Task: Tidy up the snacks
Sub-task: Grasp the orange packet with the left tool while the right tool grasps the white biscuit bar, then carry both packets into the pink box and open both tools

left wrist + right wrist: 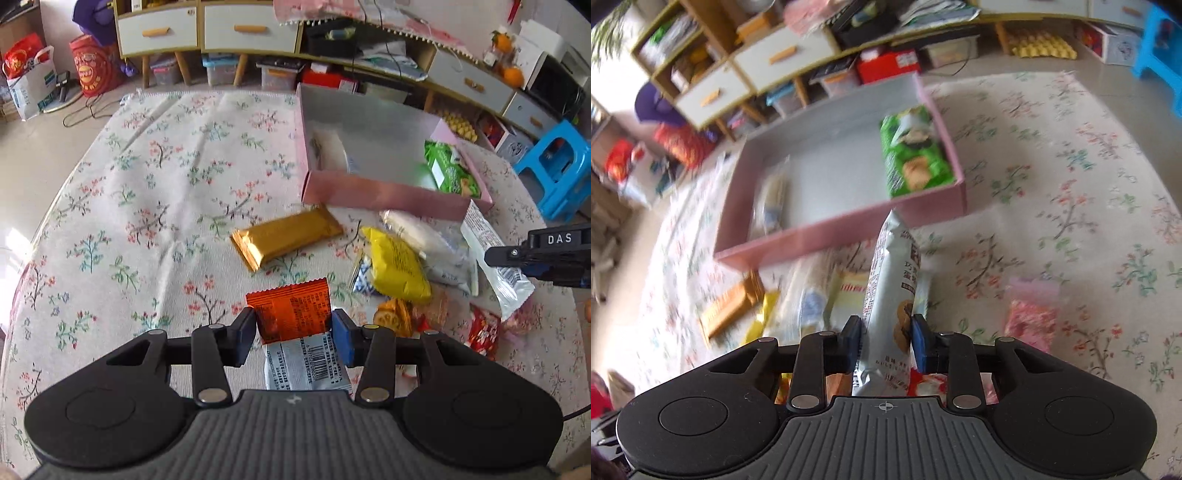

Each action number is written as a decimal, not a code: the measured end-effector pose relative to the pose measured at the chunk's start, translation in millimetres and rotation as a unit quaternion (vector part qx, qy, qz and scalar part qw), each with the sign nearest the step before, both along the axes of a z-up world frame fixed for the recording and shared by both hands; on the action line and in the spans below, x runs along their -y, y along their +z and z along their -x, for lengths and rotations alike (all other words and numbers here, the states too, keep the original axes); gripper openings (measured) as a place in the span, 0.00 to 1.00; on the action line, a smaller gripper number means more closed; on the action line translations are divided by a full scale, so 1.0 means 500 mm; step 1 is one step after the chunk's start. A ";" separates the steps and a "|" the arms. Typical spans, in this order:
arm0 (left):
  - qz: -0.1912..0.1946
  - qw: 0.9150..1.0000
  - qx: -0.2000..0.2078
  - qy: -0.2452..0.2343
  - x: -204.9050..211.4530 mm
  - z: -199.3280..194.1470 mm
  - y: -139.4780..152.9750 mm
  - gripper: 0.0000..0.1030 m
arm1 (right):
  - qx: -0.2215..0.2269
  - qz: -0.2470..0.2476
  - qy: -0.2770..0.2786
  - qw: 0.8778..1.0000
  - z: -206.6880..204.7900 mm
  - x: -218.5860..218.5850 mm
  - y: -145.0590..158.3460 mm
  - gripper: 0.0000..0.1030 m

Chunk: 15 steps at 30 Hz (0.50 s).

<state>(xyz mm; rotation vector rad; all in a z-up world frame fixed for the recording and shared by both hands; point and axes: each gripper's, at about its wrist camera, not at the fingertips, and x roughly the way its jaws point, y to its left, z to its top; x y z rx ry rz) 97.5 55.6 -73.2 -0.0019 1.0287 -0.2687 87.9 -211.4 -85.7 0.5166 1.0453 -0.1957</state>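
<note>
A: Which colours do the packets have?

B: The left gripper [293, 326] has blue pads on an orange packet [291, 310]. The right gripper [885, 338] has a silver-white packet [890, 288] with a brown biscuit picture.

A: And the box?

B: The box [384, 194] is pink outside and pale grey inside, with a green packet [914, 151] in it. The tablecloth [147, 192] is cream, with small red and green flowers. One gold bar [286, 236] and one yellow packet [397, 264] lie on it.

Both grippers' jaws clamped, angled downward
</note>
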 end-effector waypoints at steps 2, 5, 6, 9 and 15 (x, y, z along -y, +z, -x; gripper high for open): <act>0.010 1.000 0.005 0.004 0.001 -0.006 0.006 0.40 | 0.009 0.003 -0.008 1.000 0.005 0.007 0.010 0.26; 0.009 1.000 0.017 0.005 0.005 -0.012 0.015 0.40 | 0.024 0.026 -0.005 0.999 0.009 0.007 0.025 0.26; 0.007 1.000 0.022 0.005 0.006 -0.013 0.018 0.40 | 0.031 0.040 -0.003 0.999 0.011 0.006 0.034 0.26; 0.013 1.000 0.028 0.006 0.006 -0.020 0.023 0.40 | 0.054 0.049 -0.005 0.997 0.018 0.016 0.050 0.26; 0.012 0.999 0.039 0.006 0.015 -0.038 0.023 0.40 | 0.070 0.051 -0.017 0.996 0.005 0.028 0.054 0.26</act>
